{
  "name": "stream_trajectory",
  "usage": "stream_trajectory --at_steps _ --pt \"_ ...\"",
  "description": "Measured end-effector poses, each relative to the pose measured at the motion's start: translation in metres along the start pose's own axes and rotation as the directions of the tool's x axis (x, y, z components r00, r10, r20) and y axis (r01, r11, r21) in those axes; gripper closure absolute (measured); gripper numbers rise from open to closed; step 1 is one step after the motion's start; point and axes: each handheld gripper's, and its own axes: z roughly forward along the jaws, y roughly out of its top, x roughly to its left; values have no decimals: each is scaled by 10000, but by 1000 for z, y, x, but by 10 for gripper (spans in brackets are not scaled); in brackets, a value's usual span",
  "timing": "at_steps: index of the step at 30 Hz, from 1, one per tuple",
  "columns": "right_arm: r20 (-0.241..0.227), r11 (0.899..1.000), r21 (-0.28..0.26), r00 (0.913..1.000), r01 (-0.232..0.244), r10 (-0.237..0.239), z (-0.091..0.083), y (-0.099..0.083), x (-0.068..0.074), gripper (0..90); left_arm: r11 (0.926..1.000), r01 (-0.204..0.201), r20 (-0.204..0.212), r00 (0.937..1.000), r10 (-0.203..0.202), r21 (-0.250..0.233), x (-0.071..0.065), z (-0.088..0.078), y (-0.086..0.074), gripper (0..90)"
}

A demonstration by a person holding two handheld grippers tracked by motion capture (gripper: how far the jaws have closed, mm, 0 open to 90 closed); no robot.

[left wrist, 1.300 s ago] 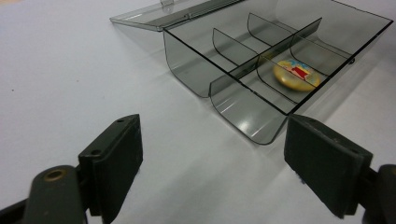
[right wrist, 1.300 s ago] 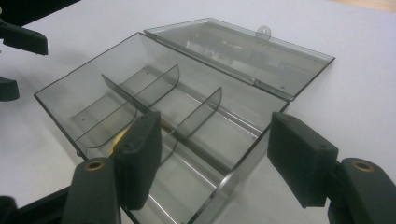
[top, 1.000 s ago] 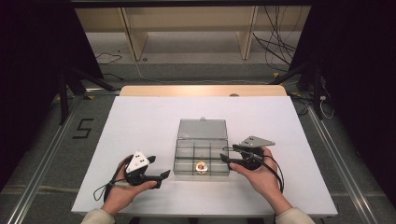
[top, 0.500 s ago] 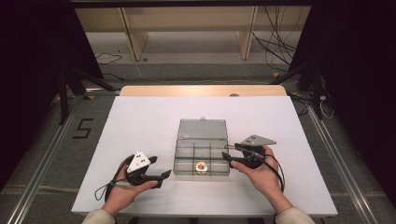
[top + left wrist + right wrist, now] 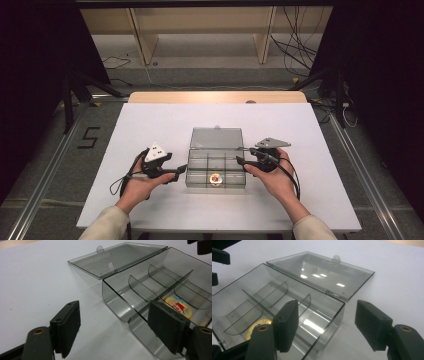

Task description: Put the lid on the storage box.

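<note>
A smoky clear plastic box (image 5: 216, 167) with dividers sits mid-table, its lid (image 5: 216, 137) open and lying flat behind it. A round coloured disc (image 5: 215, 178) rests in the front middle compartment. My left gripper (image 5: 180, 172) is at the box's left end. In the left gripper view, its jaws (image 5: 115, 332) are open and have just been closing a little; they straddle the box wall (image 5: 120, 307) without pressing it, and the disc (image 5: 178, 306) lies beyond. My right gripper (image 5: 240, 161) is open at the right end, its jaws (image 5: 328, 326) on either side of that wall (image 5: 322, 315).
The white table top (image 5: 150, 125) has bare room on all sides of the box. A wooden strip (image 5: 215, 96) runs along its far edge. Beyond are floor cables (image 5: 300, 50), wooden shelf legs and a floor marking "5" (image 5: 90, 137).
My left gripper has moved away from the near edge and toward the box's left end, so its jaws now straddle that wall. The right gripper and the box have stayed put.
</note>
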Motion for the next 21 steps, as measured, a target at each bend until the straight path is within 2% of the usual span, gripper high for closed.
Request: stream_trajectory --at_steps 2,9,17,21 --pt "26 10000 41 10000 -45 45 3 4 -1 366 9998 192 -44 9998 -192 78 3 6 5 264" --pt "167 9997 41 9995 -254 253 14 18 -4 376 9982 470 -122 9988 -466 364 10 27 24 271" --pt "299 9982 312 9983 -507 497 26 27 -11 380 9955 757 -108 9971 -752 562 15 47 44 292" --pt "403 9960 532 9968 -717 696 32 31 -15 395 9916 1096 -133 9940 -1089 692 17 57 49 310"
